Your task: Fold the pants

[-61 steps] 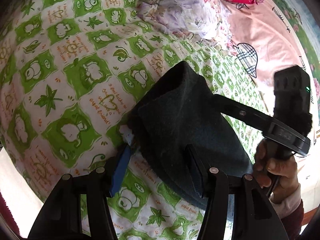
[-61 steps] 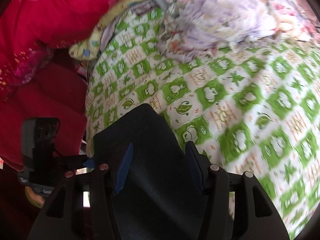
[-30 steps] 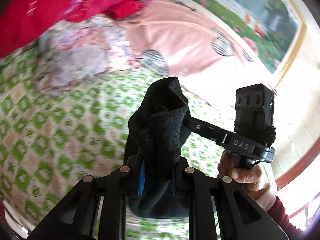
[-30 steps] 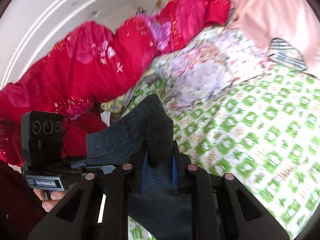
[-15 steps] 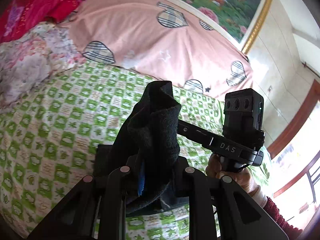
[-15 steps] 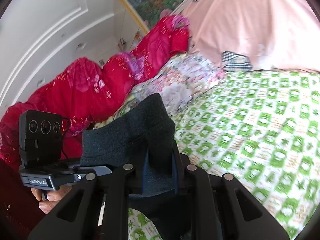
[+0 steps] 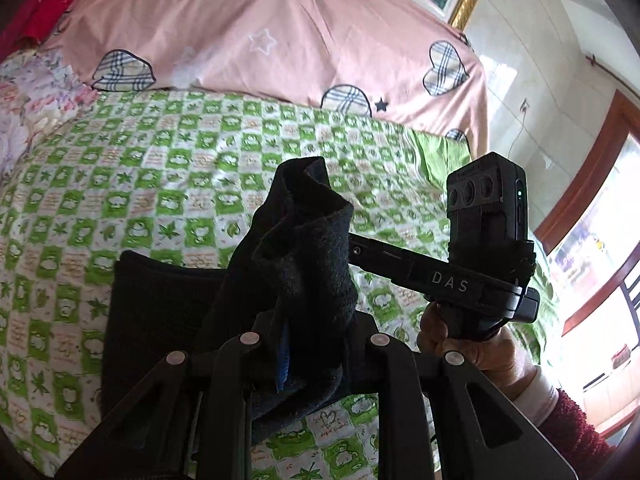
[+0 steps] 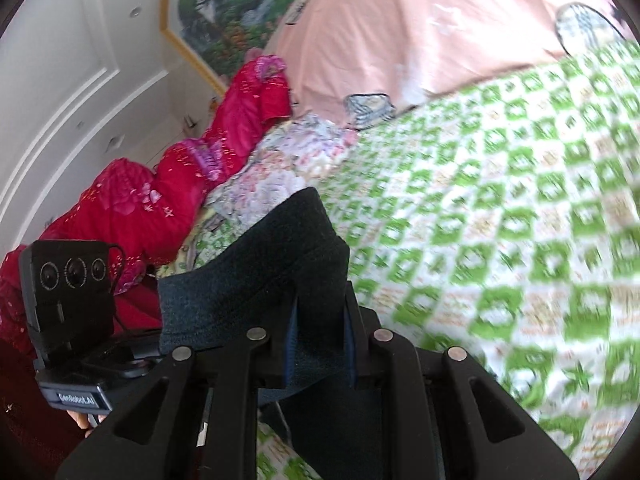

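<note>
Both jaws clamp the pants [image 7: 304, 280]; only left wrist shows them touching bedsheet [image 7: 120, 184].

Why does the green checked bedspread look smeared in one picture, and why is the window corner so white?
Right wrist view: motion blur smears the bedspread, while the pants look sharper. Left wrist view: sharp, but daylight overexposes the window. Both views curve at the edges like a fisheye.
</note>
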The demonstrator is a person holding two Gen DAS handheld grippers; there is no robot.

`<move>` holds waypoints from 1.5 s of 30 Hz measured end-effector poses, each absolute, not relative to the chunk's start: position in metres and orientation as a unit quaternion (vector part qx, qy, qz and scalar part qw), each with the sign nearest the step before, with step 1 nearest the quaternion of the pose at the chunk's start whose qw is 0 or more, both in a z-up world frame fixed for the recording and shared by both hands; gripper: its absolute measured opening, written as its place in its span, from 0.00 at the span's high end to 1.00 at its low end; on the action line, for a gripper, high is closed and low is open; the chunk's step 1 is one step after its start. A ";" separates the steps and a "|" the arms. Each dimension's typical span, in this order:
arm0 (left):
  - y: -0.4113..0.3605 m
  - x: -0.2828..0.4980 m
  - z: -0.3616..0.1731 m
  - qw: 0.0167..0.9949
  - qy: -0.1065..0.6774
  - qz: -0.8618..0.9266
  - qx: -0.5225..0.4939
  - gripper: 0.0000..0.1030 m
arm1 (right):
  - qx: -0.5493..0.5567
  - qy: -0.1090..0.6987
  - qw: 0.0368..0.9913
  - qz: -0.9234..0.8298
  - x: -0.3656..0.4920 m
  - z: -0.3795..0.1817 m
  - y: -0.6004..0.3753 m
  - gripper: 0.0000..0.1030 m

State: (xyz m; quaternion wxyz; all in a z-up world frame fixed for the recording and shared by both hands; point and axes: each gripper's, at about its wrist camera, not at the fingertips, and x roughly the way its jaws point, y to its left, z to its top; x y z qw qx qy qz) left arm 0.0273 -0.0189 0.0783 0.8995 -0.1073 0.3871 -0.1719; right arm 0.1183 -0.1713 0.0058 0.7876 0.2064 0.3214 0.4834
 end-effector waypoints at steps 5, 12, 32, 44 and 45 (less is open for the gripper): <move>-0.031 0.033 0.056 0.894 0.401 -0.178 -0.094 0.79 | 0.224 0.347 0.787 0.458 0.121 -0.019 -0.182 0.76; -0.039 0.029 0.045 0.893 0.393 -0.200 -0.085 0.74 | 0.234 0.346 0.812 0.408 0.110 -0.022 -0.203 0.71; -0.057 0.000 0.044 0.868 0.377 -0.320 -0.056 0.34 | 0.258 0.334 0.875 0.238 0.058 -0.005 -0.247 0.50; 0.034 -0.005 0.070 0.889 0.367 -0.249 -0.114 0.27 | 0.276 0.319 0.878 0.226 0.036 0.006 -0.247 0.34; 0.047 -0.001 0.070 0.893 0.366 -0.232 -0.122 0.26 | 0.275 0.321 0.877 0.229 0.036 0.006 -0.244 0.34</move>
